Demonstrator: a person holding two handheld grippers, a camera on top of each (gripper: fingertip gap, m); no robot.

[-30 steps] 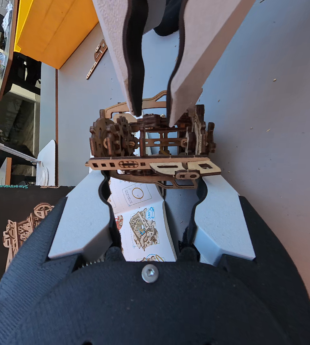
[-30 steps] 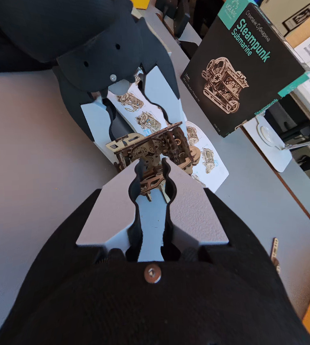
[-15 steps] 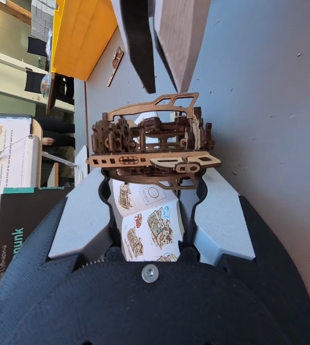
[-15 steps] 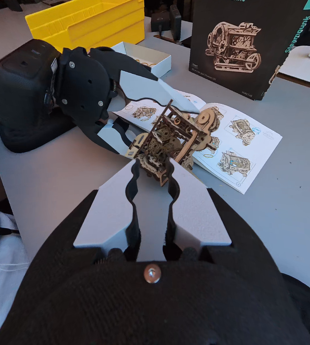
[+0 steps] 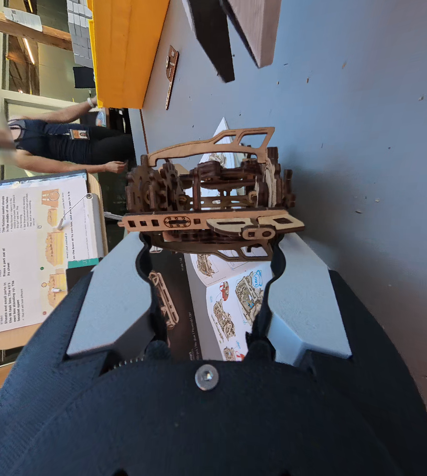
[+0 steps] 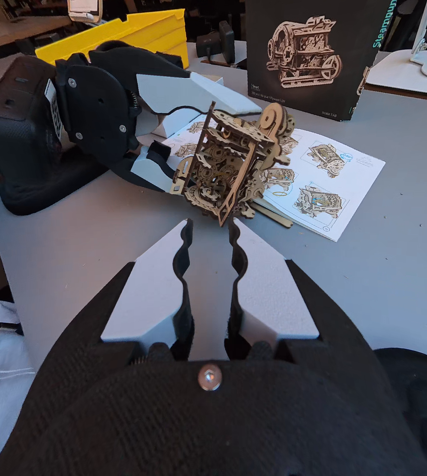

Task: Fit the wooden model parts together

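Note:
My left gripper is shut on the wooden model, a brown block of gears and frames, and holds it by its two ends above the grey table. In the right wrist view the left gripper comes in from the left and holds the model tilted over the booklet. My right gripper is slightly open and empty, just in front of the model's lowest frame tip. It also shows at the top of the left wrist view, clear of the model.
An open instruction booklet lies under the model, with a flat wooden stick on it. A black kit box stands behind. A yellow bin is at the back left. A loose wooden piece lies by the bin. A person stands beyond the table.
My right gripper has let go of the model's upper frame and pulled back towards me. My left gripper has turned and raised the model, still holding it.

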